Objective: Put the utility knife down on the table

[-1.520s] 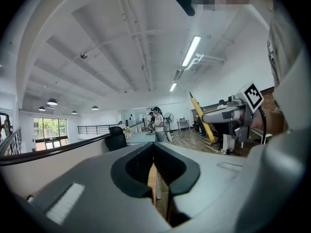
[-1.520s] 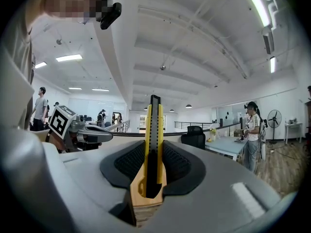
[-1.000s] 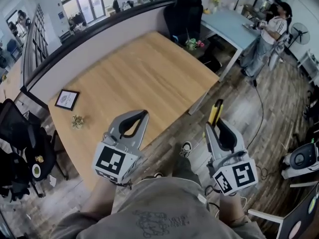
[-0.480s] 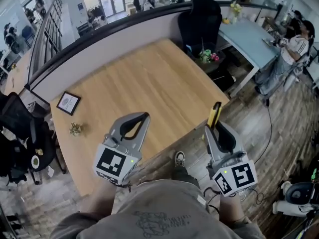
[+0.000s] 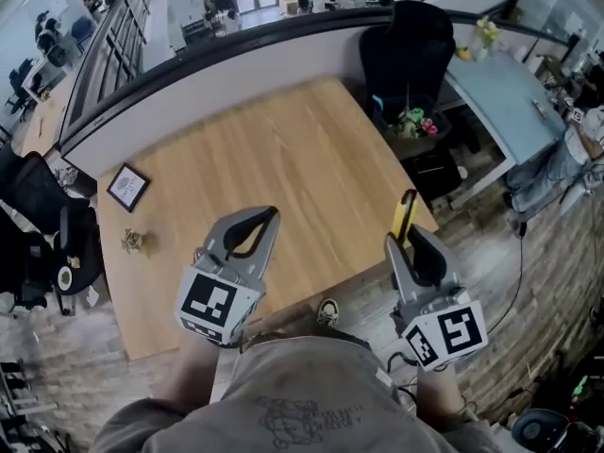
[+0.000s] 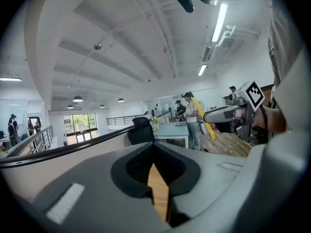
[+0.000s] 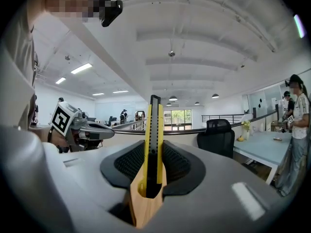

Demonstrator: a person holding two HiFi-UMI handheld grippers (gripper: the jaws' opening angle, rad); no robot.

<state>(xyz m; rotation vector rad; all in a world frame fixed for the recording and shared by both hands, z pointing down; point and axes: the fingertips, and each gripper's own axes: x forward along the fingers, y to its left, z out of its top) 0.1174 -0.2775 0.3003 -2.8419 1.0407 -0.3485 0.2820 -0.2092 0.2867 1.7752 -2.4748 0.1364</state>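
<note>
Yellow-and-black utility knife (image 7: pixel 153 144), slim and straight-sided, stands gripped between the ribbed black pads of the grey plastic right gripper (image 7: pixel 151 178). Its tip reaches past the jaws, and it is held in the air at the near right edge of the smooth, pale wood-grain table (image 5: pixel 283 159). The matching grey left gripper (image 5: pixel 247 236), with a black-and-white marker cube at its rear, hangs over the table's near edge with its jaws pressed together and nothing between them.
</note>
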